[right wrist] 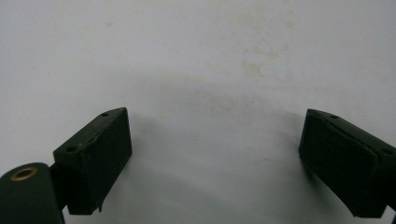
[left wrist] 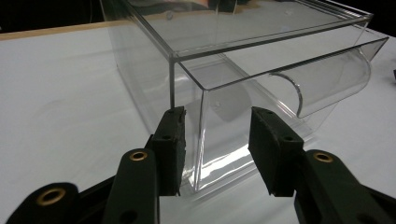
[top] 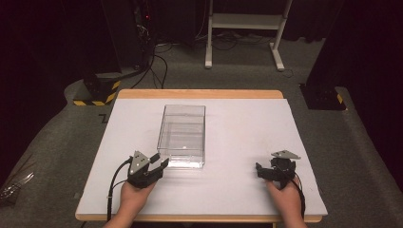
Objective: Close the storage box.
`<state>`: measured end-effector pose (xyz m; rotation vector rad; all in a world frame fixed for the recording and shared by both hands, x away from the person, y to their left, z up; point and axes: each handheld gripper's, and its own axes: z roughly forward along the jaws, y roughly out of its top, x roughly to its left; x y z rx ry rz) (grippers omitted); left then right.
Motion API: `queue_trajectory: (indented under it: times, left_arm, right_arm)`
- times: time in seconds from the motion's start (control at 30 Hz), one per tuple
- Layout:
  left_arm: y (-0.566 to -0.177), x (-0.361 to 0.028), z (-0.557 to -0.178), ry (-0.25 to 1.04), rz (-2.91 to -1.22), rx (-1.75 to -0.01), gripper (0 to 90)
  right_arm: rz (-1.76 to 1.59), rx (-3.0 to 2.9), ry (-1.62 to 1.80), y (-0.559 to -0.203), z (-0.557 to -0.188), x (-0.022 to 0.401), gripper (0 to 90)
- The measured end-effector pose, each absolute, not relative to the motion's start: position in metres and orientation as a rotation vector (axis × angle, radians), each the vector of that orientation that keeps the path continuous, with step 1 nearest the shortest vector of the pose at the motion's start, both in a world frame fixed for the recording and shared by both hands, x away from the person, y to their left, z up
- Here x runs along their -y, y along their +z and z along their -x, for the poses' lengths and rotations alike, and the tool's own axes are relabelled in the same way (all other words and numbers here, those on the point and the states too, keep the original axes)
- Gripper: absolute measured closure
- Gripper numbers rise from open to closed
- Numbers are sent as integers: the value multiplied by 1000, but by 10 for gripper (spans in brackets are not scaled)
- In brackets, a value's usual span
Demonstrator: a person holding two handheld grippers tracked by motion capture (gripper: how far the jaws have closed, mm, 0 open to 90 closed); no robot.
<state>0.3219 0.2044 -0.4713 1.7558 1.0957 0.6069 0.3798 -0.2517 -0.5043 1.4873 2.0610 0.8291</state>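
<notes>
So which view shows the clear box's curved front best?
The left gripper view: the clear box fills it, its curved front flap plain beyond the left claw. The high view shows the whole box small; the right gripper view faces bare table.

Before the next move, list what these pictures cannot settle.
- Left gripper view: whether a pad of the left gripper touches the clear plastic box; see-through walls and glare hide the contact.
- Left gripper view: the box's far end, cut off by the top edge.
- High view: the jaw gap of the right gripper, too small and dark.
</notes>
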Motion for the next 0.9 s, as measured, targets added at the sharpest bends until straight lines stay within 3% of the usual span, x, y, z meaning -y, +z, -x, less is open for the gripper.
queue_trajectory:
  times: [0.13,0.23,0.6,0.9]
  left_arm:
    - [-473,-201,-318,648,-1741,-1099,517]
    - [-473,-199,-315,708,-1734,-1125,402]
    - [-475,-205,-329,651,-1738,-1146,287]
    - [-476,-201,-343,619,-1742,-1152,261]
  right_arm:
    - [-1487,-2060,830,-504,-380,252,93]
    - [-1486,-2060,830,-504,-380,252,93]
    - [-1487,-2060,830,-504,-380,252,93]
    - [-1487,-2060,830,-504,-380,252,93]
